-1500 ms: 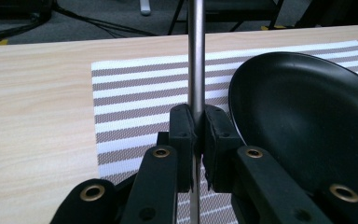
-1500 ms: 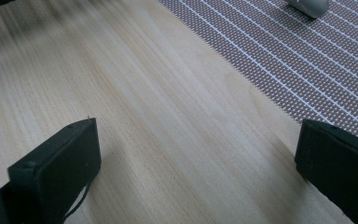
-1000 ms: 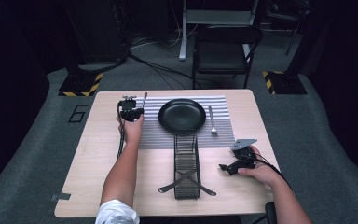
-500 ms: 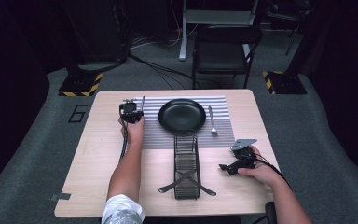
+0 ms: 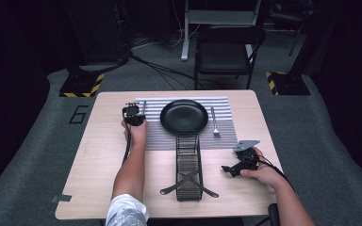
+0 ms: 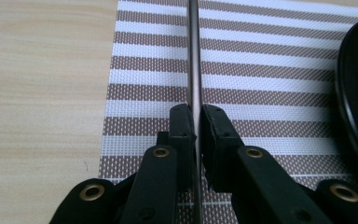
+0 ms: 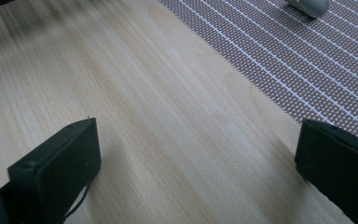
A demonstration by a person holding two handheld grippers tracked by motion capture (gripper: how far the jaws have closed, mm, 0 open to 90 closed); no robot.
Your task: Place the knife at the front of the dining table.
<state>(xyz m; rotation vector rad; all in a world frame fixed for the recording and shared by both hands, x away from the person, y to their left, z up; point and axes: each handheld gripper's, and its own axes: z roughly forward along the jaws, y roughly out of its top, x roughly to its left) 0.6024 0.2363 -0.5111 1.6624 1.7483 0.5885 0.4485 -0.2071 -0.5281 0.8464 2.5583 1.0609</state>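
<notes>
So, left gripper point(image 5: 134, 114) sits upper left of centre in the high view, at the left edge of the striped placemat point(image 5: 153, 138), jaws pinching a thin metal utensil point(image 6: 194, 60). In the left gripper view that utensil runs as a narrow silver strip from the clamped pads straight up to the top edge, over the placemat's brown and white stripes; which end is held, can't tell. Black plate point(image 5: 184, 116) is just right of the gripper, centre of the placemat, its rim at the far right of the left gripper view. Fork point(image 5: 214, 122) lies on the placemat right of the plate. Black wire rack point(image 5: 188, 165) stands below the plate. Right gripper point(image 5: 235, 168) rests lower right on the wooden table point(image 5: 99, 160), jaws spread wide, nothing between them.
</notes>
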